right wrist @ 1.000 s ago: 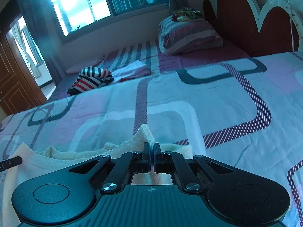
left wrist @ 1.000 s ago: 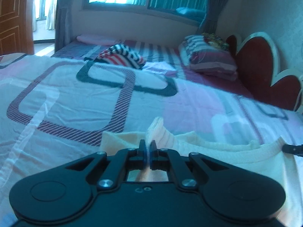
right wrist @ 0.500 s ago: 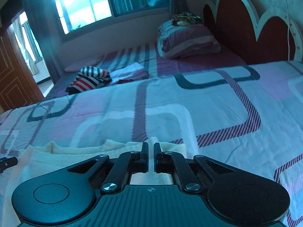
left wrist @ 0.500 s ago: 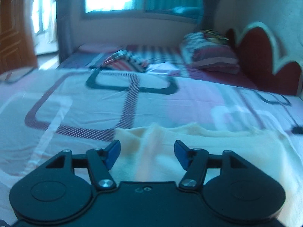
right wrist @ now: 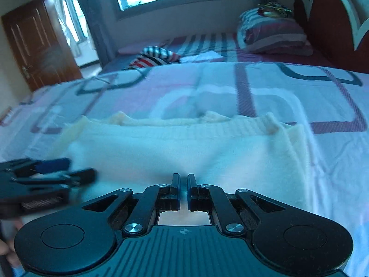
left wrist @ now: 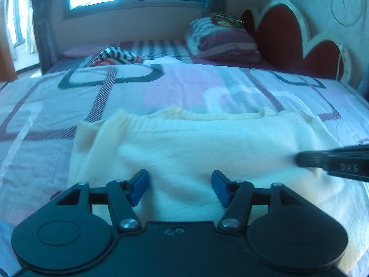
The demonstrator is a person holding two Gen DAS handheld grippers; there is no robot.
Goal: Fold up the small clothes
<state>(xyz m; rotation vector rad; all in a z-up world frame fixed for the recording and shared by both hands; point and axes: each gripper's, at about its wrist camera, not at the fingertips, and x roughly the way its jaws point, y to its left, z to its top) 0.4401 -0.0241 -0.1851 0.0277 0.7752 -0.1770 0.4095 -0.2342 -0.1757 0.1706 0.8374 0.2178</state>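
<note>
A cream knitted garment (left wrist: 196, 143) lies flat on the patterned bedspread (left wrist: 184, 87), with its ribbed edge at the far side and a folded layer showing at each end. My left gripper (left wrist: 180, 184) hangs open just above its near part, blue pads wide apart and nothing between them. The right gripper (left wrist: 332, 164) reaches in from the right over the cloth. In the right wrist view the garment (right wrist: 184, 147) spreads ahead. My right gripper (right wrist: 183, 191) is shut to a thin slit, with no cloth pinched. The left gripper (right wrist: 66, 170) shows at the left edge.
At the far end of the bed lie a crumpled striped garment (left wrist: 117, 55), a flat white cloth beside it and a striped pillow (left wrist: 221, 41). A red scalloped headboard (left wrist: 276, 34) stands at the right. A wooden door (right wrist: 39, 43) and a window are beyond the bed.
Both grippers held a raised pinch of the cream cloth and have let it go. The left jaws opened wide. Both drew back toward the near edge, and the garment now lies flat.
</note>
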